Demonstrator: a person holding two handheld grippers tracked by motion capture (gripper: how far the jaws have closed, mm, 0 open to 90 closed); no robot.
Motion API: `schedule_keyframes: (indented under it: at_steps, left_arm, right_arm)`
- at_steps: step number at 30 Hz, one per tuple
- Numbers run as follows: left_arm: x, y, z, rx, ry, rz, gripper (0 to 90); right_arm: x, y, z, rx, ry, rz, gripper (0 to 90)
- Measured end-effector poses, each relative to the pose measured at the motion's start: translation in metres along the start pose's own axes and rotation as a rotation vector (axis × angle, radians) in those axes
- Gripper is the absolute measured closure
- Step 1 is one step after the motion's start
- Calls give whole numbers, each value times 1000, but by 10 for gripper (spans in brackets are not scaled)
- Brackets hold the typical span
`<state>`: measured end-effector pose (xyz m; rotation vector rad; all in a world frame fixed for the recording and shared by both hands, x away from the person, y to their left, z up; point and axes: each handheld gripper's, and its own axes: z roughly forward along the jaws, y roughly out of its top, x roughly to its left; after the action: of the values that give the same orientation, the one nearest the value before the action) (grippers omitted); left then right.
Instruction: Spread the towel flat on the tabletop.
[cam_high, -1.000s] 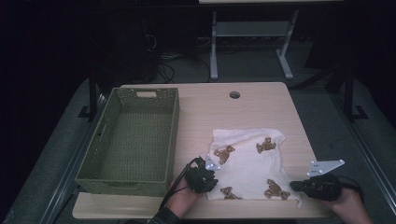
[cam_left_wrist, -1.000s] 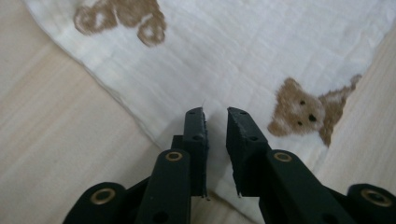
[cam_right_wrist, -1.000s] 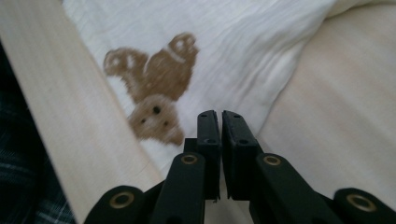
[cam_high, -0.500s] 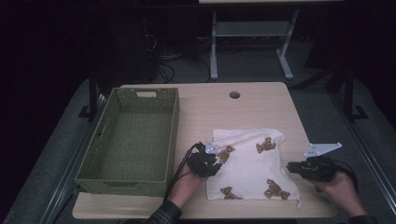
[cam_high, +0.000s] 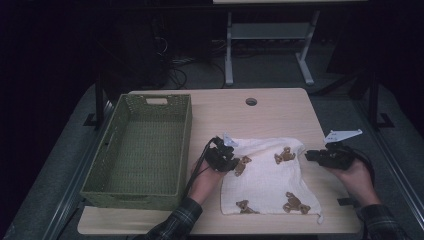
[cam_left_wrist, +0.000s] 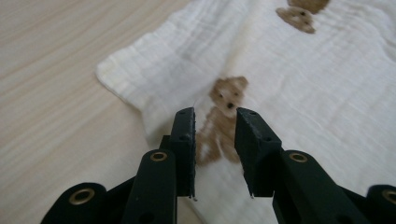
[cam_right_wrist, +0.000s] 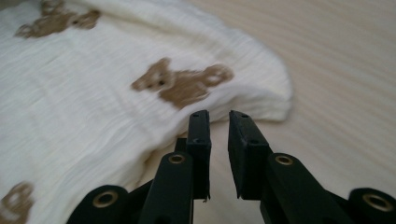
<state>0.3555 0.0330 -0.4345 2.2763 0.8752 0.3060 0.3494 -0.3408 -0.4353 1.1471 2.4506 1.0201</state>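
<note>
Left forearm: plaid sleeve (cam_high: 177, 220) enters from bottom edge, hand (cam_high: 204, 179) over near-middle of tabletop (cam_high: 220, 107).
Left gripper (cam_high: 231, 162): at left edge of cloth, pointing toward it; cable trailing back beside the hand.
Left fingers (cam_left_wrist: 184, 140): apart with a narrow gap, just been opening; nothing pinched, printed bear showing through the gap below; hovering above cloth near its left edge.
Right hand (cam_high: 354, 176): near right edge of tabletop, sleeve (cam_high: 381, 222) at bottom right corner.
Right gripper (cam_high: 309, 155): just off the cloth's right edge, pointing left toward it; grey three-cornered plate (cam_high: 343, 135) on top.
Right fingers (cam_right_wrist: 200, 135): slightly parted, just been opening; gap empty, bare wood visible through it; rounded cloth corner just ahead and left, apart from the pads.
Cloth (cam_high: 267, 180): cream muslin with brown bear prints, lying flat on tabletop, right of centre, between the two grippers; roughly square, crinkled weave, far-right corner rounded and a bit bunched.
Bear prints: four seen from above; one near left gripper, one near far-right corner, two along near edge.
Basket (cam_high: 184, 145): green woven, rectangular, on left half of tabletop, long side running near to far; handle slot in far wall; well apart from cloth.
Cable hole (cam_high: 251, 101): round, near far edge of tabletop.
Beyond tabletop: dark floor, white frame legs (cam_high: 229, 50), tangled cables.
</note>
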Motion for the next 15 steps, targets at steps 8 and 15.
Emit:
schedule_keyframes:
  at_steps: [8, 15]
  left_arm:
    - [18, 14, 14, -14, 28, -38, 664]
    - [31, 23, 32, -8, 38, -67, 642]
  right_arm:
    - [-28, 19, 17, -11, -60, 55, 761]
    - [-49, 28, 48, 32, -38, 102, 736]
